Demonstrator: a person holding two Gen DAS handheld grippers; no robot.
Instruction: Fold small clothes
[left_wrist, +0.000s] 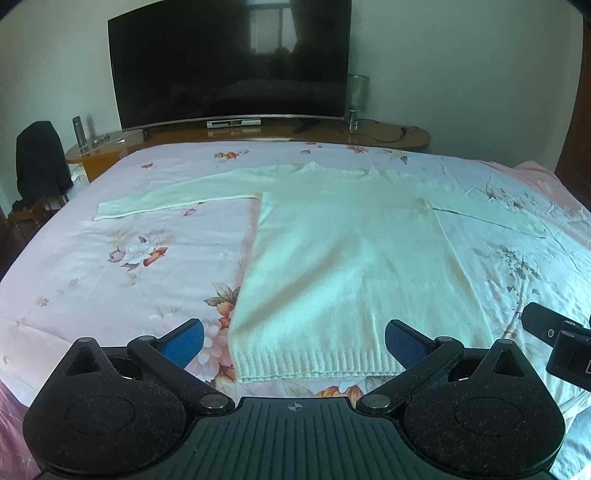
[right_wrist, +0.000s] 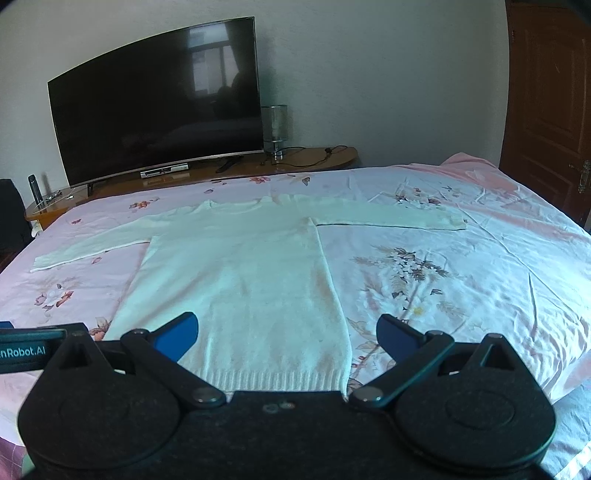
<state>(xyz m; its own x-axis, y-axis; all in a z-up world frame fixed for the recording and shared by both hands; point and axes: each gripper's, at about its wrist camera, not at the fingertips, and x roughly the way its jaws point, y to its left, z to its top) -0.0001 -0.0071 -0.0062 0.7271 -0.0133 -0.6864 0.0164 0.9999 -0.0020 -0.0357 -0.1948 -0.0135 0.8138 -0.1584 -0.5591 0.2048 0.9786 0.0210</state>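
Note:
A white knit sweater (left_wrist: 343, 258) lies flat on the bed, hem toward me, both sleeves spread out to the sides. It also shows in the right wrist view (right_wrist: 240, 280). My left gripper (left_wrist: 293, 341) is open and empty, held above the sweater's hem near its left corner. My right gripper (right_wrist: 286, 334) is open and empty, held above the hem near its right corner. Part of the right gripper body (left_wrist: 561, 343) shows at the right edge of the left wrist view.
The bed has a pink floral sheet (left_wrist: 110, 266), which also shows in the right wrist view (right_wrist: 461, 280). Beyond it stands a wooden console (left_wrist: 388, 134) with a large dark TV (left_wrist: 229, 62) and a lamp (right_wrist: 275, 129). A dark chair (left_wrist: 40, 162) stands far left, a wooden door (right_wrist: 550, 103) right.

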